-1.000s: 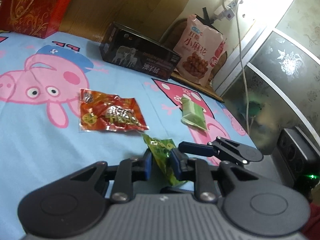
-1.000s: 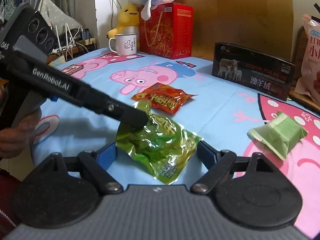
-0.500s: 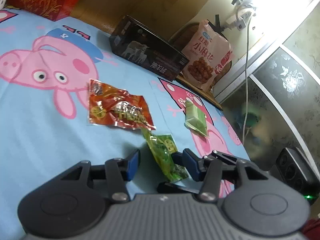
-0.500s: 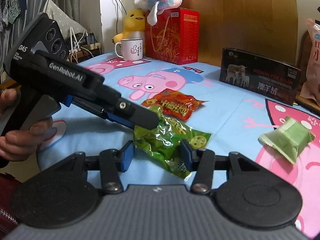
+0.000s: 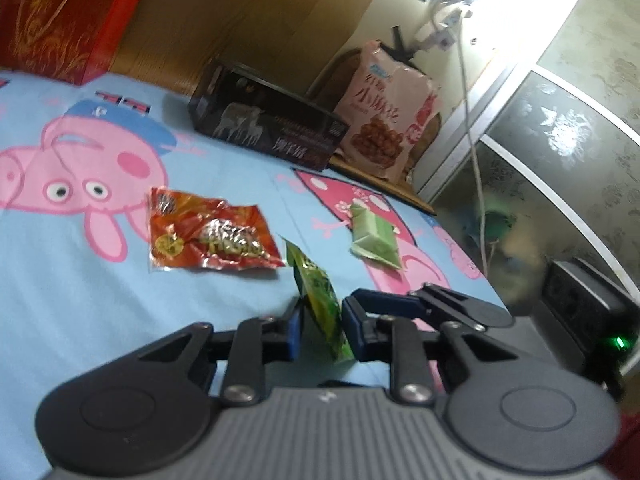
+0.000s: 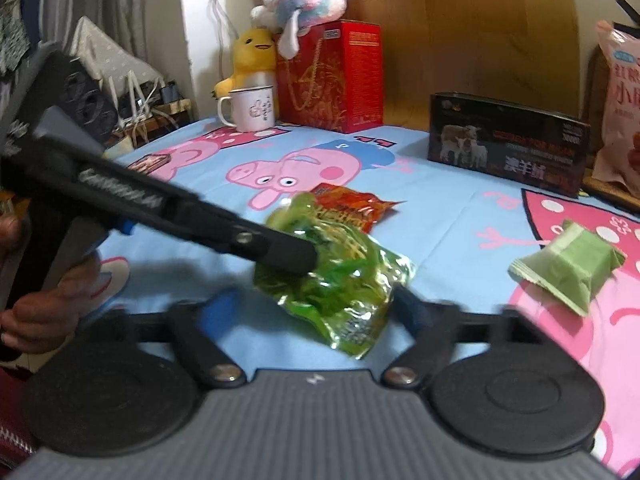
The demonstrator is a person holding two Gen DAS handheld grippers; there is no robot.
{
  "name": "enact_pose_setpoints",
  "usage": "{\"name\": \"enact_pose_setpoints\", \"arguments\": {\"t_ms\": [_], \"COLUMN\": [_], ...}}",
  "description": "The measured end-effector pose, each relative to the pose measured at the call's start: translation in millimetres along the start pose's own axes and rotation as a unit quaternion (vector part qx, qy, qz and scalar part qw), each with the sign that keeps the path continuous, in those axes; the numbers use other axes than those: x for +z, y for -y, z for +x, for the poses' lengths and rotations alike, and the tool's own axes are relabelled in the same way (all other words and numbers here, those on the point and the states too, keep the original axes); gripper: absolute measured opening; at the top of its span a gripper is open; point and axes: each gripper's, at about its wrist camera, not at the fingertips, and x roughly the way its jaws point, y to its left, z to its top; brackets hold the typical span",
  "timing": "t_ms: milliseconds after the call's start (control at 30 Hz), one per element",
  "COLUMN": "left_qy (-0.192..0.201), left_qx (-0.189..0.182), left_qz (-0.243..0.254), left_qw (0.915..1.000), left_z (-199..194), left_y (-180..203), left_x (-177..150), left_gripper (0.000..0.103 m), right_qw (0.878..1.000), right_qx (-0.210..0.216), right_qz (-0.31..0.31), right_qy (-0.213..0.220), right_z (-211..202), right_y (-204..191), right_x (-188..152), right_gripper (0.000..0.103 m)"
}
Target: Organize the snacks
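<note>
Left wrist view: left gripper [image 5: 320,330] clamped on green snack packet [image 5: 320,300].
Right gripper [image 6: 316,306]: jaws just opened wide, packet between, untouched.
Unsorted: red packet [image 5: 208,234], pale green packet [image 5: 374,238] loose on sheet [image 5: 80,300].

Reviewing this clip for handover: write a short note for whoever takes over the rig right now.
Left tool: shut on the shiny green snack packet, held up on edge.
Right tool: open, its jaws just opened wide either side of that packet.
Crinkled red-orange snack packet and pale green wrapped snack lie apart on the blue cartoon-pig sheet.
Done: green packet picked. Left: grouping all three.
</note>
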Motion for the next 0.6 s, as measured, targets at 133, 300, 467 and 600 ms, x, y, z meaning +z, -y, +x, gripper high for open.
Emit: {"name": "enact_pose_setpoints", "arguments": {"t_ms": [133,300,467,600], "left_qy": [0.015,0.015,0.013,0.013], "left_qx": [-0.012,-0.011,-0.013,-0.013], "left_qz": [0.017,0.039,0.032,0.033], "left_qw": [0.9997,0.9991,0.9993,0.9993], "left_z": [-8,-9,-7,-8], "left_y": [6,14,11,12], "left_x": [-1,-2,-1,0], "left_gripper": [0.022,0.022,0.022,0.022], "right_qw": [1.0,0.999,1.0,0.999], "right_qx": [0.012,0.016,0.014,0.001], "right_qz": [0.006,-0.046,-0.023,-0.037], "right_qy": [-0.011,-0.009,0.001,0.008], "right_z": [3,1,-1,-2], "right_y": [1,-14,-5,-11], "right_x": [1,-3,-3,-4], "right_gripper": [0.099,0.064,0.038,0.034]}}
